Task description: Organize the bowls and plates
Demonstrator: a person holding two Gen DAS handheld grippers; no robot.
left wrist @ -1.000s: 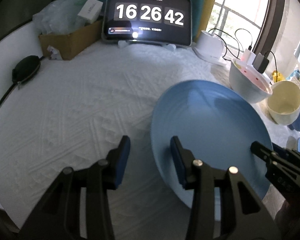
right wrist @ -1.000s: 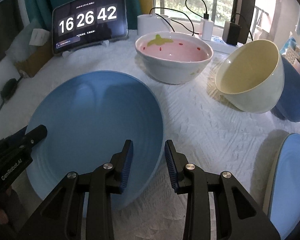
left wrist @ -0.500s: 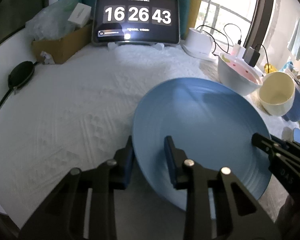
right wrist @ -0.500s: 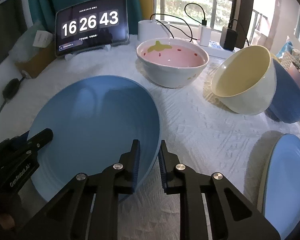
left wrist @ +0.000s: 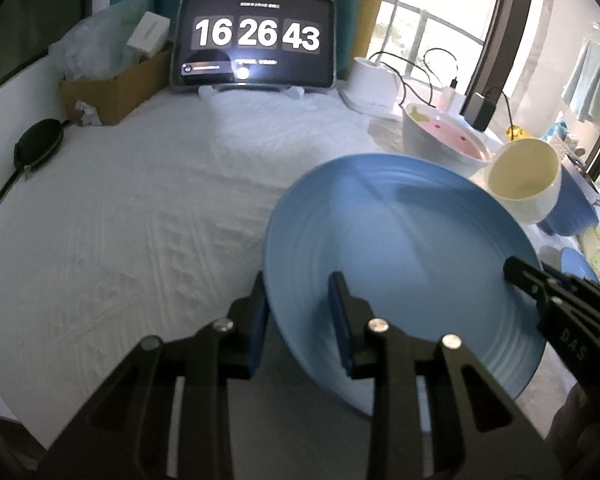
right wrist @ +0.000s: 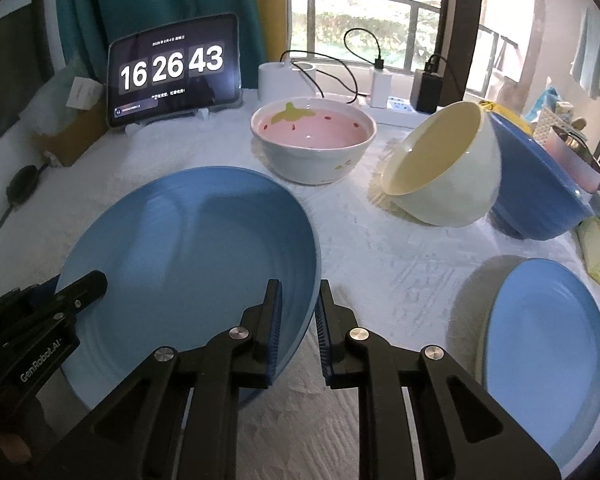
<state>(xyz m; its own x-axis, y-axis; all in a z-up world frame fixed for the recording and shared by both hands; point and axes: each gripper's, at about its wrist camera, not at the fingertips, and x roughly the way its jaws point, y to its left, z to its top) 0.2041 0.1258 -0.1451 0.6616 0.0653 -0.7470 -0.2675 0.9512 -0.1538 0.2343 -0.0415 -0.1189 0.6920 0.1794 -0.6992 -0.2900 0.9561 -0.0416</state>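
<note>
White tablecloth [right wrist: 380, 264]; left gripper [left wrist: 298, 312] and right gripper [right wrist: 298, 320] both pinch blue plate [right wrist: 188, 256] rim at 9 and 3 o'clock, jaws just closed.

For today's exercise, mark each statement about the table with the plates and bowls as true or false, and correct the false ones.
1. Both grippers clamp the rim of the large blue plate, the left gripper on one side and the right gripper on the other. True.
2. The cream bowl stands upright. False: it lies tipped on its side, leaning against the dark blue bowl.
3. The pink-lined bowl sits upright behind the large blue plate. True.
4. A second blue plate is stacked under the gripped one. False: it lies apart, at the right edge of the right wrist view.
5. The tablet shows a clock. True.
</note>
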